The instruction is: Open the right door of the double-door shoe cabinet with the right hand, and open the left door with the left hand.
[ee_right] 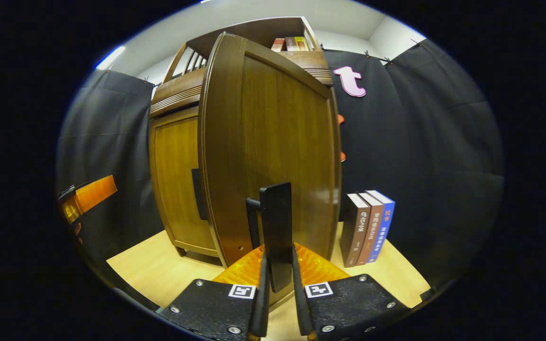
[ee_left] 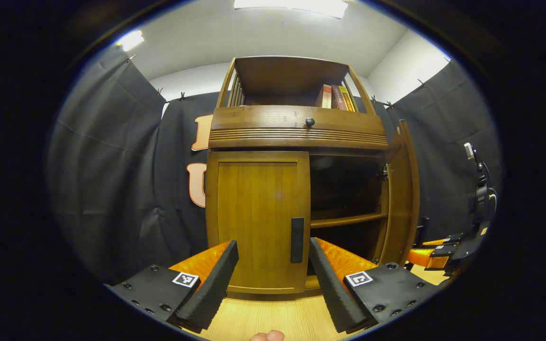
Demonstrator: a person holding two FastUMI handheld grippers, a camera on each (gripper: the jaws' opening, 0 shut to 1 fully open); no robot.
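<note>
In the right gripper view, the right gripper (ee_right: 278, 284) sits at the bottom centre, its two fingers closed narrowly on the black handle (ee_right: 277, 232) of the right door (ee_right: 273, 142). That door stands swung out, filling the middle of the frame. Behind it at centre left is the left door (ee_right: 176, 180), flat against the cabinet. Three upright books (ee_right: 367, 227) stand at lower right on the pale wooden floor (ee_right: 159, 270), against black cloth walls (ee_right: 424, 156).

In the left gripper view, the left gripper (ee_left: 273, 279) is spread wide at the bottom, holding nothing. Between its fingers, higher up, hangs the left door handle (ee_left: 297, 239), apart from both pads. The cabinet (ee_left: 296, 128) fills the centre, with a dark knob (ee_left: 309, 121) on its drawer and books on top (ee_left: 335, 97). Its right half gapes open, showing a shelf (ee_left: 349, 219). Ceiling lights (ee_left: 292, 5) glow at the top of the frame, white wall (ee_left: 396, 66) at upper right.
</note>
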